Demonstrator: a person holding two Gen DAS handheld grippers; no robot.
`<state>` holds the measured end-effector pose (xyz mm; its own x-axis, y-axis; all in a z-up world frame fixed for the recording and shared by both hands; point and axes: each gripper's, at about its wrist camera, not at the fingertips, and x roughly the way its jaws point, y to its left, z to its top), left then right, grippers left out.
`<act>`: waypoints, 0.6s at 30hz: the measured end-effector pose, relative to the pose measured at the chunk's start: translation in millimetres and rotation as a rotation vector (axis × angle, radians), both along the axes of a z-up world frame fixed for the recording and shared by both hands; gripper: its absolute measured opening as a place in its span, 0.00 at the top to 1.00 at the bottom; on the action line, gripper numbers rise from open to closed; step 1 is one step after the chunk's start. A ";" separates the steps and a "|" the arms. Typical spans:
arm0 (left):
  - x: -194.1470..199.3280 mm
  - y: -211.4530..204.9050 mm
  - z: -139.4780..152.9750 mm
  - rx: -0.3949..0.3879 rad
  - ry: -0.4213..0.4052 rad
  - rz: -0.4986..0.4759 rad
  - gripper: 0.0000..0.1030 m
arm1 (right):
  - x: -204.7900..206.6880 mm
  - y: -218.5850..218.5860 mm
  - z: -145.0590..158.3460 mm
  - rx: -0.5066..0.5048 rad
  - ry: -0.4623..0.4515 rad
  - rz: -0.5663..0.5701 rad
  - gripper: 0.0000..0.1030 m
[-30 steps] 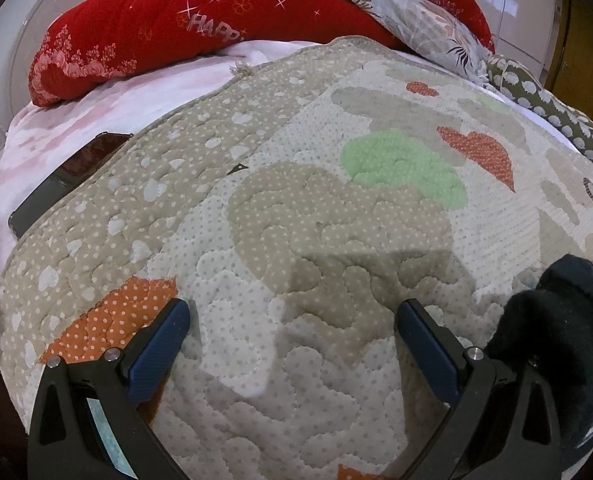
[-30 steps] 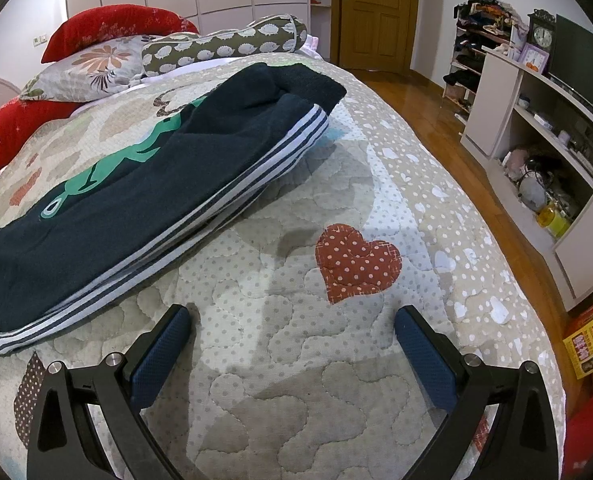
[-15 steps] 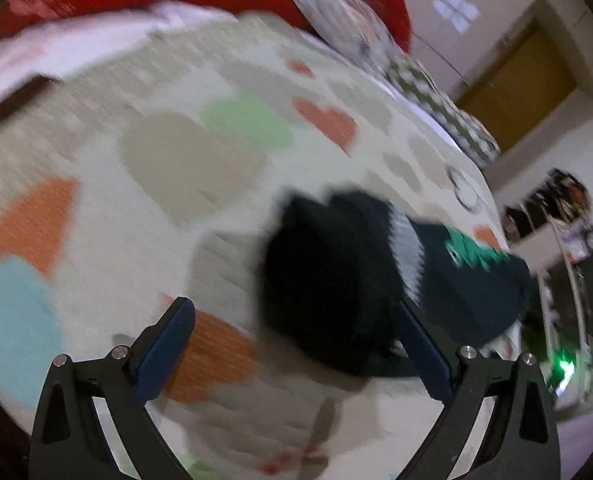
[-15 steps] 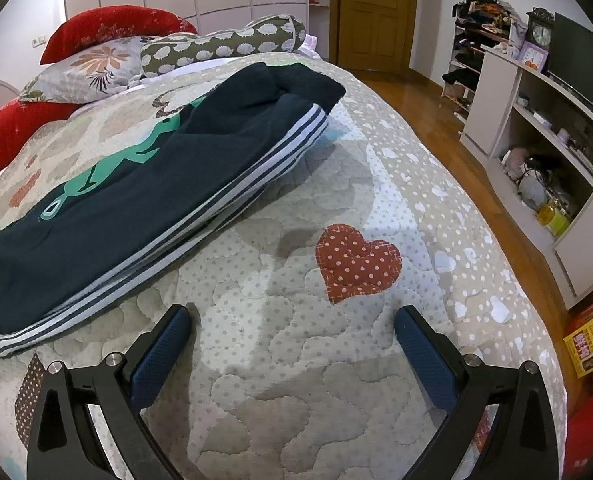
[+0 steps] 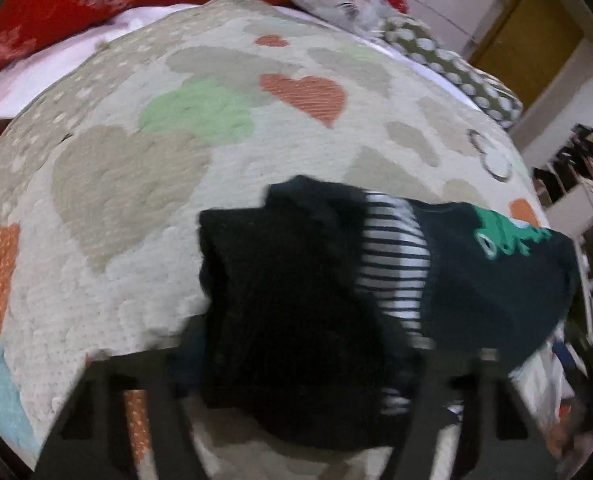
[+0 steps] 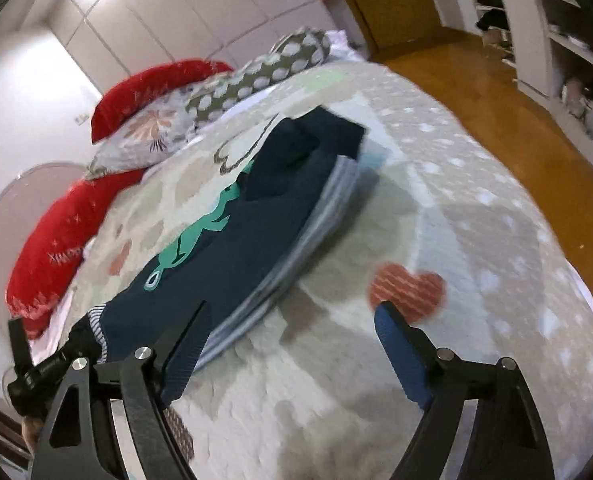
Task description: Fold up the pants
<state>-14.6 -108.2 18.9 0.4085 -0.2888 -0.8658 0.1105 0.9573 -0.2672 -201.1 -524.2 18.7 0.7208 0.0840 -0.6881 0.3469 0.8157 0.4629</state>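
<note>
Dark navy pants (image 6: 232,256) with a green print and white side stripes lie stretched across the quilted bedspread (image 6: 376,380). In the left wrist view their black end (image 5: 296,300) is bunched between the jaws of my left gripper (image 5: 296,360). The jaws are closing on it and the cloth hides the fingertips. The striped band (image 5: 392,264) sits just beyond. My right gripper (image 6: 292,312) hovers over bare quilt beside the pants' striped edge. Its jaws are closing slightly with nothing between them. The left tool's black frame (image 6: 40,372) shows at the pants' near end.
Red pillows (image 6: 56,248), a floral pillow (image 6: 144,136) and a dotted bolster (image 6: 256,72) line the head of the bed. Wooden floor (image 6: 496,120) and white shelving (image 6: 536,40) lie to the right. A brown door (image 5: 528,32) stands beyond.
The left gripper swung from bare quilt onto the pants' dark end and its jaws narrowed around it. The right gripper tilted and rolled, and its jaws narrowed a little.
</note>
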 end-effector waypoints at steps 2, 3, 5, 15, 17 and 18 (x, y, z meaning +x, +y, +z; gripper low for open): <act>0.0 -2.5 6.0 -0.011 0.000 -0.021 0.71 | 26.4 0.3 -4.9 -0.006 0.013 0.012 0.16; 1.1 -4.4 8.0 -0.014 -0.006 -0.024 0.74 | 40.8 -2.5 -8.6 -0.001 0.023 0.004 0.22; 3.6 -0.8 12.8 -0.044 0.000 -0.021 0.75 | 63.3 -13.8 -14.8 0.015 0.036 -0.063 0.52; -18.4 25.3 28.6 -0.143 -0.003 -0.031 0.76 | 14.3 -15.3 17.4 0.192 -0.078 -0.049 0.94; -26.4 35.0 34.6 -0.154 -0.011 -0.024 0.76 | -7.4 -1.2 25.7 0.182 -0.085 -0.021 0.94; -29.3 38.8 36.7 -0.155 -0.017 -0.019 0.76 | -15.6 2.4 25.4 0.187 -0.088 -0.016 0.94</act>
